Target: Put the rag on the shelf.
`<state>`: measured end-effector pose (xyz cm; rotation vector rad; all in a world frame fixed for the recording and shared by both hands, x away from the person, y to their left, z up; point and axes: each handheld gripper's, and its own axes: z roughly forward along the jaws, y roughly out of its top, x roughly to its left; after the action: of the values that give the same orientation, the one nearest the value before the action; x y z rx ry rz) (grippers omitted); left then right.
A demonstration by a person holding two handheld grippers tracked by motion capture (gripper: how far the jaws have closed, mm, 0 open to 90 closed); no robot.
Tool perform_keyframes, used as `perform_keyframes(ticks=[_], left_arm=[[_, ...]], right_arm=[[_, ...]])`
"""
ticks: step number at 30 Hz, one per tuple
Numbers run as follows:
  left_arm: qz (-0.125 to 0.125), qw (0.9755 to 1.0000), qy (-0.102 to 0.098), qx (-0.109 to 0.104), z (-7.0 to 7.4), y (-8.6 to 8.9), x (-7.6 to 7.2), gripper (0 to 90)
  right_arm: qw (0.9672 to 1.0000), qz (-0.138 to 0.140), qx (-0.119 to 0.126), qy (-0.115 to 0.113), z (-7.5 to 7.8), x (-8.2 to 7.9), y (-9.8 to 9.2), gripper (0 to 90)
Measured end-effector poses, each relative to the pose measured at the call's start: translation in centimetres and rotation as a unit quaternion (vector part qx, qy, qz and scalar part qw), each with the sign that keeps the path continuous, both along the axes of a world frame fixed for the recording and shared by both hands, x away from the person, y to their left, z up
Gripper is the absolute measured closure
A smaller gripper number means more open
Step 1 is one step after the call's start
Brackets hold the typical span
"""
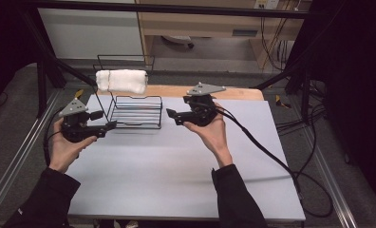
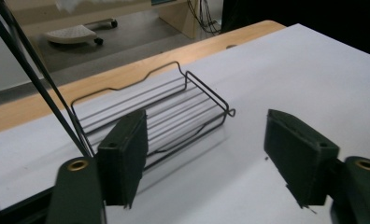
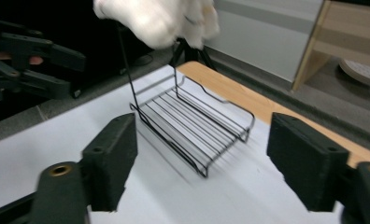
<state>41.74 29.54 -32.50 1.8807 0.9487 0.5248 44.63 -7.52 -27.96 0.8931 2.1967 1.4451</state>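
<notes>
A black wire rack [image 1: 134,107] stands on the table [image 1: 186,161] near its far left corner, and a white towel [image 1: 121,80] hangs folded over the rack's top bar, clear of the tabletop. The rack's low shelf of parallel wires lies flat on the white surface, close to the wooden far edge [image 1: 238,92].

The left gripper [image 1: 108,126] sits at the left edge, just beside the rack's near left corner, jaws pointing toward the shelf. Its jaws stand released and wide, with nothing between them; in the left gripper view [image 2: 206,158] the shelf [image 2: 174,112] lies beyond the gap.

The right gripper [image 1: 169,115] hovers just right of the rack, jaws aimed at it. Its jaws are also released and hold nothing; the right gripper view [image 3: 202,163] looks along them at the shelf [image 3: 197,126], with the towel [image 3: 160,18] above.
</notes>
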Motion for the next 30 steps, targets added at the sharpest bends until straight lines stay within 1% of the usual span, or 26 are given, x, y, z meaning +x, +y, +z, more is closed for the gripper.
perform_keyframes(ticks=[4, 6, 7, 10, 12, 15, 18, 25, 30], left_arm=[[-0.005, 0.9999, 0.009, 0.004, -1.4, -0.3, -0.5, 22.2], [-0.009, 0.9999, 0.010, 0.003, -2.0, -0.5, -0.8, 19.4], [-0.011, 0.9999, 0.010, 0.004, -2.3, -0.6, -1.0, 18.3], [-0.016, 0.9998, 0.008, 0.007, -3.1, -1.0, -1.5, 13.9], [-0.021, 0.9997, 0.011, 0.011, -3.6, -1.2, -1.8, 11.2], [-0.028, 0.9994, 0.018, 0.010, -4.4, -1.6, -2.3, 8.4], [-0.032, 0.9991, 0.022, 0.014, -5.3, -1.8, -2.8, 6.7], [-0.040, 0.9985, 0.036, 0.012, -7.7, -1.9, -3.6, 6.4], [-0.042, 0.9981, 0.044, 0.014, -8.8, -1.6, -3.8, 7.0]], right_arm=[[0.9999, -0.008, 0.001, 0.014, -1.7, -0.5, -2.1, 13.7], [0.9998, -0.012, -0.003, 0.014, -2.6, -0.8, -3.1, 10.4], [0.9997, -0.018, -0.004, 0.016, -3.0, -0.9, -3.6, 9.6], [0.9994, -0.020, 0.002, 0.029, -4.3, -1.3, -5.0, 7.5], [0.9991, -0.020, 0.002, 0.037, -5.1, -1.6, -5.9, 6.3], [0.9989, -0.022, 0.003, 0.041, -6.3, -2.2, -7.0, 5.6], [0.9985, -0.025, 0.004, 0.049, -7.4, -2.8, -8.1, 4.0], [0.9966, -0.034, -0.007, 0.074, -10.1, -4.0, -10.7, 1.9], [0.9951, -0.039, -0.011, 0.090, -12.0, -5.1, -12.4, 0.9]])
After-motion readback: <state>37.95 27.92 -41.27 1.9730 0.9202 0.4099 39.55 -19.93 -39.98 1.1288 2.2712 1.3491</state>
